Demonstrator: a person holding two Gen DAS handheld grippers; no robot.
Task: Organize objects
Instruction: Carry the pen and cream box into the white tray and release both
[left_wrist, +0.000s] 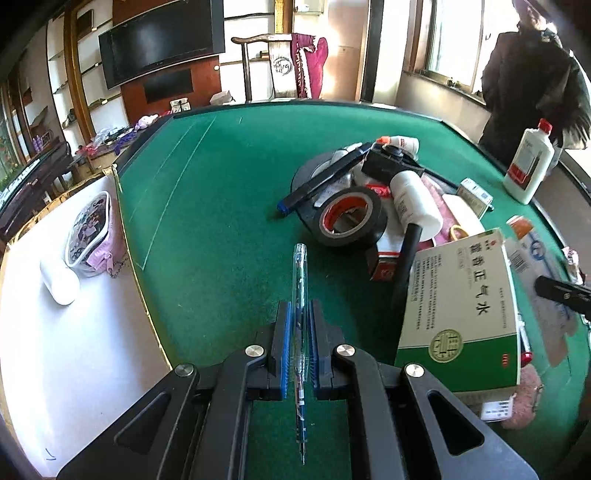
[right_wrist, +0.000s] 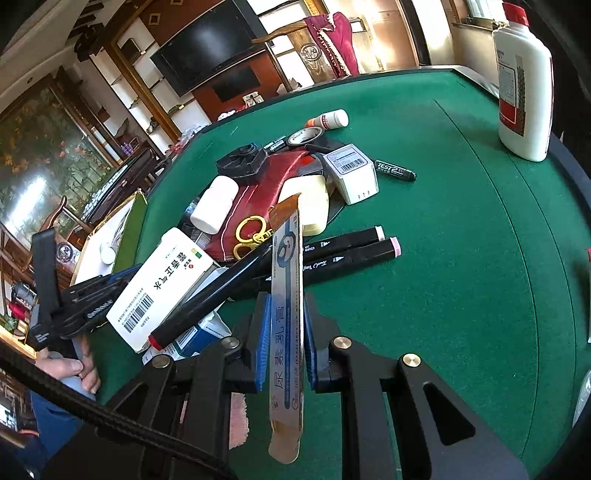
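One clear pen (left_wrist: 300, 295) is clamped in the left claw (left_wrist: 298, 314), one flat ointment box (right_wrist: 287, 295) in the right claw (right_wrist: 286, 314).

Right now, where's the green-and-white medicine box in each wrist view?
Left wrist view: the green-and-white medicine box sits lower right, tilted, right of the left tongs, which are shut on a clear pen.
Right wrist view: the same box sits left of centre, left of the right tongs, under a black marker.
Shared landmark: the white bottle with a red cap, and, standing upright on the green table.
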